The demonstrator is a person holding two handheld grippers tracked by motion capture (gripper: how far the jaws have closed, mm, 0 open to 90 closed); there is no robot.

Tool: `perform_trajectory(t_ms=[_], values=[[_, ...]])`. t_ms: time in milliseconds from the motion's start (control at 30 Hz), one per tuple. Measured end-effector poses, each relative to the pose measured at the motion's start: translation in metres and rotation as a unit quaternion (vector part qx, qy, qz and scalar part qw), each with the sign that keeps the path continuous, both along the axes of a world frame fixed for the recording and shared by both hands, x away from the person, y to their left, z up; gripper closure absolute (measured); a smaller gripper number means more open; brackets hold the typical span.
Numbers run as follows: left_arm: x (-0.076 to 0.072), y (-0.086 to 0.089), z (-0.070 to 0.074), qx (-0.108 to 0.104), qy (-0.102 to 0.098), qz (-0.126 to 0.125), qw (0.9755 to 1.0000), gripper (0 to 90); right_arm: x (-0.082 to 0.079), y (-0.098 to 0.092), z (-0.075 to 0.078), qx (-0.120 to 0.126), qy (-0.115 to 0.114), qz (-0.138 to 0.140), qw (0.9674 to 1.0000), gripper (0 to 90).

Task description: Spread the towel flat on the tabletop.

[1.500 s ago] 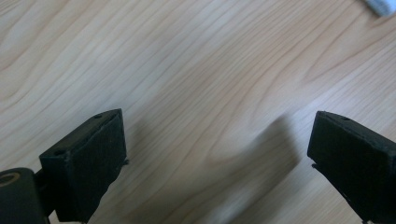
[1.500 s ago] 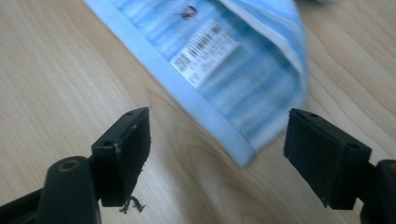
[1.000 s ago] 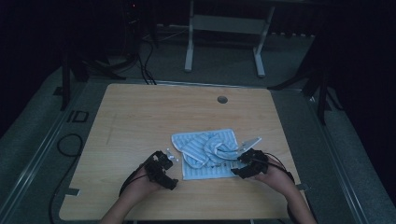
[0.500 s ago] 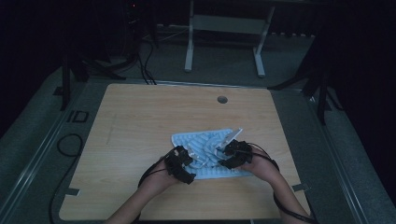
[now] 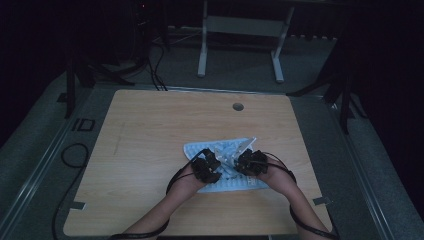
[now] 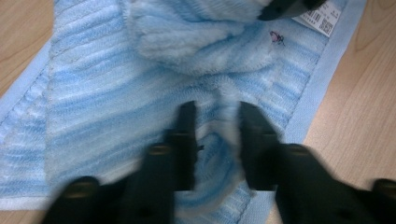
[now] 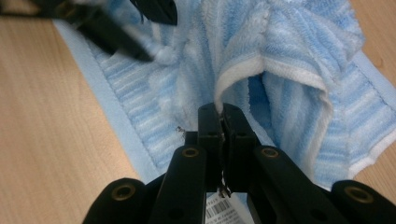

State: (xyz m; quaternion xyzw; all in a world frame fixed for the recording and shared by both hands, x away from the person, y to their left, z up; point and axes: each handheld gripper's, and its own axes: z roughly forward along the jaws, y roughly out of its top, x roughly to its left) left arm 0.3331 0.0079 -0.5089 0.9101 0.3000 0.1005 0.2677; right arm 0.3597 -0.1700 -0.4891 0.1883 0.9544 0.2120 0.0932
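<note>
Light blue striped towel [image 5: 227, 165] lies rumpled on the wooden bench [image 5: 150, 130], near the person's edge and right of centre.

Right hand-held gripper [image 7: 219, 114]: jaws together, pinching a white-hemmed fold of the towel between the tips. A white tag with a barcode [image 7: 219, 210] shows below the jaws.

Left hand-held gripper [image 6: 212, 121]: jaws have just been closing. A ridge of towel stands between them, with a gap remaining, and the blur hides whether the pads press on the cloth. Cannot tell if it has a hold.

Both grippers sit close together over the middle of the towel.

Risks, as judged:
- The left gripper may catch only pile, not a full fold; on lifting, that side would slip free.
- Right grip sits on a thin hem edge; a sideways pull could strip it out.
- Grips so close may bunch the cloth rather than spread it.
</note>
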Motion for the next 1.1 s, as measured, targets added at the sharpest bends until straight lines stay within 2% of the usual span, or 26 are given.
perform_trajectory(t_ms=[33, 100, 233, 267, 300, 400, 433, 533, 600, 700, 733, 767, 867, 933, 1000, 1033, 1067, 1100], values=[[0.0, 0.002, 0.001, 0.001, -0.001, -0.002, 1.0, 83.9, -0.002, -0.003, 0.002, 0.002, 0.0, -0.001, 1.0, 87.4], [-0.002, 0.004, 0.004, 0.004, 0.0, -0.007, 1.0, 86.3, -0.003, -0.007, 0.005, 0.008, -0.002, -0.003, 1.0, 87.5], [-0.006, 0.009, 0.009, 0.004, -0.011, -0.005, 0.9999, 86.7, -0.004, -0.012, 0.008, 0.009, -0.008, -0.006, 0.9999, 87.6], [-0.009, 0.017, 0.017, -0.006, -0.016, -0.002, 0.9998, 86.7, -0.004, -0.014, 0.009, 0.01, -0.011, -0.008, 0.9999, 87.6], [-0.011, 0.022, 0.021, -0.009, -0.023, 0.002, 0.9997, 86.7, -0.005, -0.026, 0.015, 0.013, -0.014, -0.022, 0.9996, 87.6], [-0.012, 0.039, 0.033, -0.018, -0.032, 0.016, 0.9992, 86.7, -0.004, -0.035, 0.019, 0.017, -0.017, -0.032, 0.9992, 87.8], [-0.01, 0.045, 0.036, -0.016, -0.033, 0.021, 0.9991, 86.7, -0.003, -0.044, 0.022, 0.017, -0.02, -0.042, 0.9988, 87.8], [-0.001, 0.065, 0.04, -0.01, -0.03, 0.044, 0.9985, 86.7, 0.0, -0.053, 0.025, 0.02, -0.021, -0.054, 0.9981, 87.9], [0.008, 0.078, 0.04, -0.017, -0.024, 0.067, 0.9973, 86.7, 0.002, -0.062, 0.027, 0.023, -0.021, -0.067, 0.9973, 87.9], [0.021, 0.091, 0.036, -0.012, -0.022, 0.092, 0.9954, 86.7, 0.004, -0.071, 0.028, 0.025, -0.022, -0.079, 0.9963, 87.9], [0.029, 0.095, 0.033, -0.007, -0.025, 0.106, 0.994, 86.6, 0.007, -0.076, 0.026, 0.025, -0.017, -0.088, 0.9957, 87.9], [0.029, 0.095, 0.033, -0.007, -0.025, 0.106, 0.994, 86.6, 0.009, -0.078, 0.025, 0.025, -0.016, -0.092, 0.9953, 87.9], [0.043, 0.095, 0.026, 0.003, -0.028, 0.115, 0.993, 86.4, 0.014, -0.08, 0.022, 0.029, -0.008, -0.098, 0.9948, 87.9], [0.05, 0.094, 0.021, 0.004, -0.017, 0.12, 0.9926, 86.4, 0.021, -0.082, 0.016, 0.041, 0.007, -0.103, 0.9938, 87.9], [0.056, 0.094, 0.015, 0.005, -0.002, 0.126, 0.9921, 86.4, 0.028, -0.082, 0.009, 0.033, 0.016, -0.113, 0.9929, 87.9], [0.056, 0.094, 0.015, 0.005, -0.002, 0.126, 0.9921, 86.4, 0.028, -0.082, 0.009, 0.033, 0.016, -0.113, 0.9929, 87.9], [0.061, 0.092, 0.008, 0.011, 0.002, 0.128, 0.9918, 86.4, 0.031, -0.082, 0.005, 0.032, 0.018, -0.115, 0.9926, 87.9], [0.062, 0.092, 0.005, 0.013, 0.006, 0.126, 0.9919, 86.3, 0.036, -0.08, -0.004, 0.02, 0.026, -0.118, 0.9925, 87.9]])
